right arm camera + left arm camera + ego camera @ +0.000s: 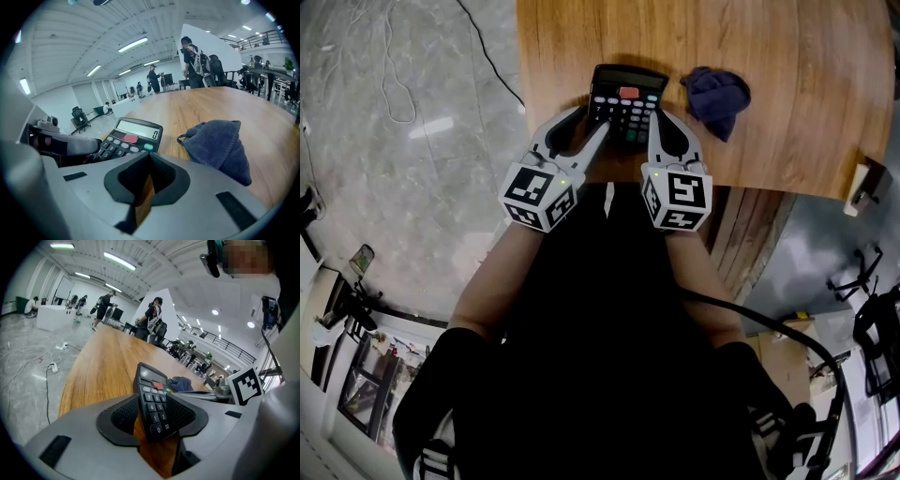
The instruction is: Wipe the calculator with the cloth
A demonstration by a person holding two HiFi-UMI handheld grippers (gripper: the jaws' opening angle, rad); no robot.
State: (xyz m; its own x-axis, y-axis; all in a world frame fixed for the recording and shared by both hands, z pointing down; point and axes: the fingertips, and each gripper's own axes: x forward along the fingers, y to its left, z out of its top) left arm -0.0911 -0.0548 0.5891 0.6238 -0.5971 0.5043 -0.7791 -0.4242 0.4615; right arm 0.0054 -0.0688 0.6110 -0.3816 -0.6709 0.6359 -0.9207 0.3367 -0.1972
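We see the calculator lying keys-up on the table, display end away from us, w/ the table's near edge just behind its key end. The display reads 0, and a red key sits just under it.

The left gripper is at the calculator's near left corner. In the left gripper view its jaws stand wide apart w/ the calculator's lower key rows btwn them. Bare wood shows btwn one jaw and the calculator's edge, so no squeeze: spread wide, nothing gripped. We can't tell whether the other jaw brushes the keys.

The right gripper is at the calculator's near right corner, just beside its right edge; we can't make out contact there. Its jaws are closed together, tips meeting, nothing held. Only a sliver of table shows thru the slit below them in the right gripper view.

The cloth, dark blue & bunched up, lies on the table to the right of the calculator, near it but apart, w/ neither gripper on it.

Off the table, left of the calculator, is grey floor w/ a thin black cable trailing across. Far beyond the calculator's display end, people stand by desks, too small for detail.
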